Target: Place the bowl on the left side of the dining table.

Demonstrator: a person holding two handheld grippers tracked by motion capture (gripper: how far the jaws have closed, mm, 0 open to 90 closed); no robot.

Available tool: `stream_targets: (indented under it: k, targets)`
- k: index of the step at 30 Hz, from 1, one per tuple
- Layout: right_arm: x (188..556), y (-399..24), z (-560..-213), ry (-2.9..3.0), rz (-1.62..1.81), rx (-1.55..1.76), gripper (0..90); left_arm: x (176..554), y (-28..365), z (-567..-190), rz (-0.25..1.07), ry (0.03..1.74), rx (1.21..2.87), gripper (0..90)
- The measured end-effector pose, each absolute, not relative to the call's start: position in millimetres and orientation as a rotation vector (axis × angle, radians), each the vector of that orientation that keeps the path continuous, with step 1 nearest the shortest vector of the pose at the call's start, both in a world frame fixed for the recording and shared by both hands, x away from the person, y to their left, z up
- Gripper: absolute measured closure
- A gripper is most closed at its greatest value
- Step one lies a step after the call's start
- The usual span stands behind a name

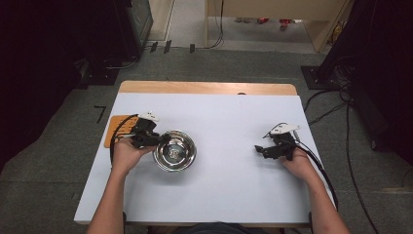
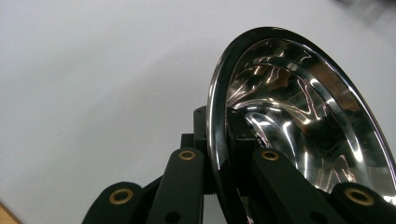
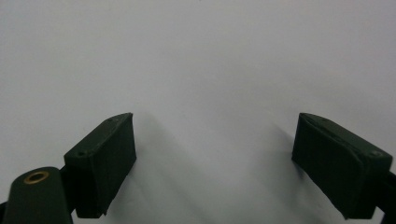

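The left gripper [image 1: 157, 139] pinches the rim of the steel bowl [image 1: 175, 150] at the bowl's nine o'clock edge, one black jaw inside the wall and the other outside, as the left gripper view makes plain: the rolled rim [image 2: 215, 98] runs straight down between the two jaws. The bowl sits left of centre on the surface [image 1: 229, 122], and in the left gripper view it looks tipped toward the camera, though whether its base is off the surface I cannot tell. Judging by this, the step in hand is the grasp itself, made and ready for a lift or a carry; the next move calls for a steady wrist, since a thin-rim hold on smooth metal could let the bowl swing or slip. The bowl is round, shallow, polished to a mirror, with wavy reflections across its inner wall. The right gripper [image 1: 262, 150] rests near the surface's three o'clock edge, its jaws spread wide with nothing between them; its pads [image 3: 108, 163] are blocky, matte and dark. The surface is a flat, pale, matte sheet over a wooden board [image 1: 204, 87], and an orange mat [image 1: 113, 131] pokes out at nine o'clock, beneath the left gripper's cable.
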State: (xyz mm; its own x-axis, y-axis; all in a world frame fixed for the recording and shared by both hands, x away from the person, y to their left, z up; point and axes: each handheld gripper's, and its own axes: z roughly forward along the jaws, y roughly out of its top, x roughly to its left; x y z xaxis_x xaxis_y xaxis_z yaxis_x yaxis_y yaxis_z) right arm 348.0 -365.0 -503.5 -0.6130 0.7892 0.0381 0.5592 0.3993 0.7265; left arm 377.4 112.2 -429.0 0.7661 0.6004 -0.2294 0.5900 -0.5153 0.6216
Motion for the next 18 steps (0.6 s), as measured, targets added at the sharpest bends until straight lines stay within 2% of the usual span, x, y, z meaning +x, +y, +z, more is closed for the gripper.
stream_targets:
  k: [18]
  targets:
    - [348.0,-364.9,-503.5,2.349,1.038,1.173,13.0,379.3,122.3,-426.5,0.028,0.918,2.216,86.9]
